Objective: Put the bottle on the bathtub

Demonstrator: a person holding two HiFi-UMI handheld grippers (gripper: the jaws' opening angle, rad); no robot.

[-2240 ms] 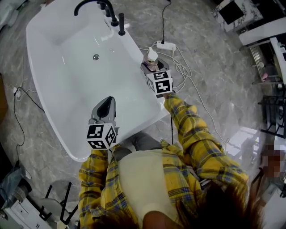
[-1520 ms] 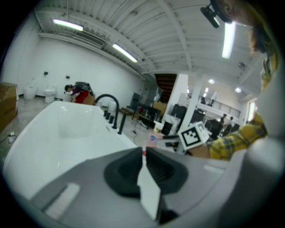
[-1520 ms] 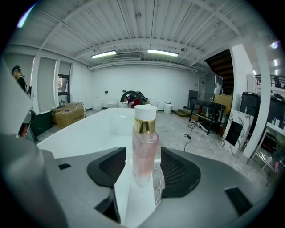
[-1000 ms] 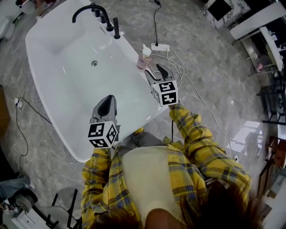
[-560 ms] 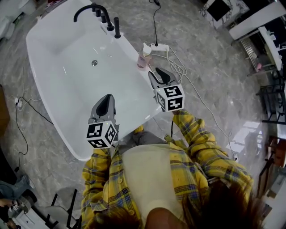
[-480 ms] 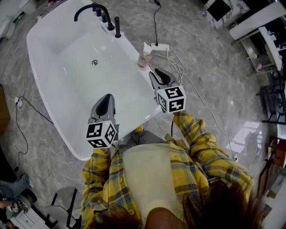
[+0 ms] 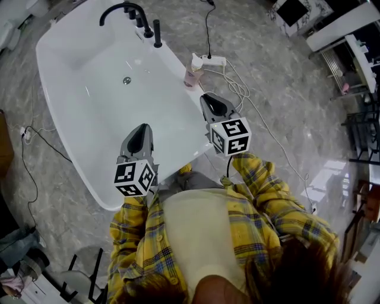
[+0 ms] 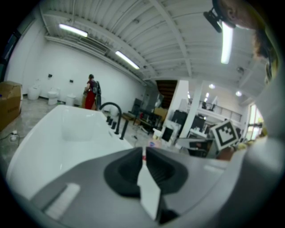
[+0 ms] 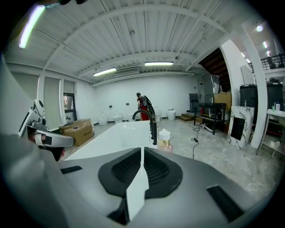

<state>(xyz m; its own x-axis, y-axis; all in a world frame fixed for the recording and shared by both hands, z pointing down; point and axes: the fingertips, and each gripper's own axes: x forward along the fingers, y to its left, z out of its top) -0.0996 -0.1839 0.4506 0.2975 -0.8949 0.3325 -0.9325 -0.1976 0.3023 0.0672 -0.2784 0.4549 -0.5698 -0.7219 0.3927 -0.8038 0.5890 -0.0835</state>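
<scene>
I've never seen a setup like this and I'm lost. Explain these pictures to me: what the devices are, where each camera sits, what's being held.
There is no robot here. A person in a yellow checked shirt holds a hand-worked gripper in each hand; the cubes with black-and-white squares are part of them. The head view comes from a camera on the person's head, looking down on the left gripper and the right gripper. The two gripper views come from cameras riding on each gripper, looking along its jaws. Below is a white bathtub with a black faucet. A pinkish bottle stands upright on the tub's rim. Nothing is held: the left jaws are together, and the right jaws have just been closing with nothing between them.
</scene>
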